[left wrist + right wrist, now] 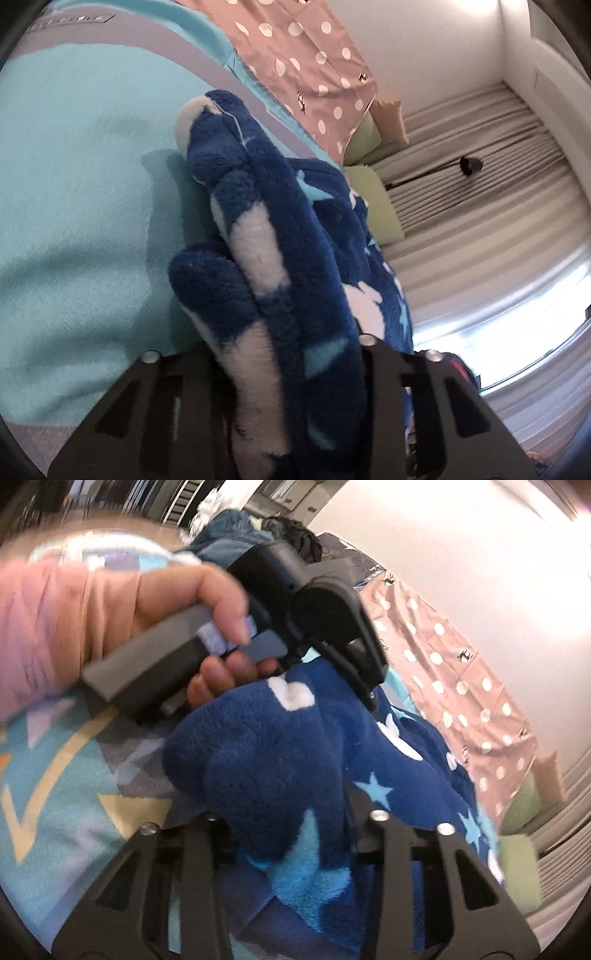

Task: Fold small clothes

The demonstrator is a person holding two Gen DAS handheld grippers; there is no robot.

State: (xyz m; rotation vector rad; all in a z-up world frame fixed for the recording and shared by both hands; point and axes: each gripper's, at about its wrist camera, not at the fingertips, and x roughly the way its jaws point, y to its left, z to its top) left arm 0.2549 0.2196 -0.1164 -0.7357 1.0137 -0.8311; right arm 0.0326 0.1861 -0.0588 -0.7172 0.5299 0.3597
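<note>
A small blue fleece garment (295, 236) with white and light-blue stars is bunched and held up above a turquoise rug (74, 177). My left gripper (284, 354) is shut on one edge of it; the fleece fills the space between the fingers. My right gripper (291, 830) is shut on another bunch of the same garment (266, 753). In the right wrist view the person's left hand (177, 602) holds the left gripper's handle (155, 664) just above the garment. The fingertips of both grippers are hidden by fleece.
A pink polka-dot cloth (306, 55) lies beyond the rug; it also shows in the right wrist view (472, 686). Green cushions (373, 199) and a curtain (480, 155) stand by the wall. A patterned rug (55, 775) is below. A clothes pile (236, 528) sits far back.
</note>
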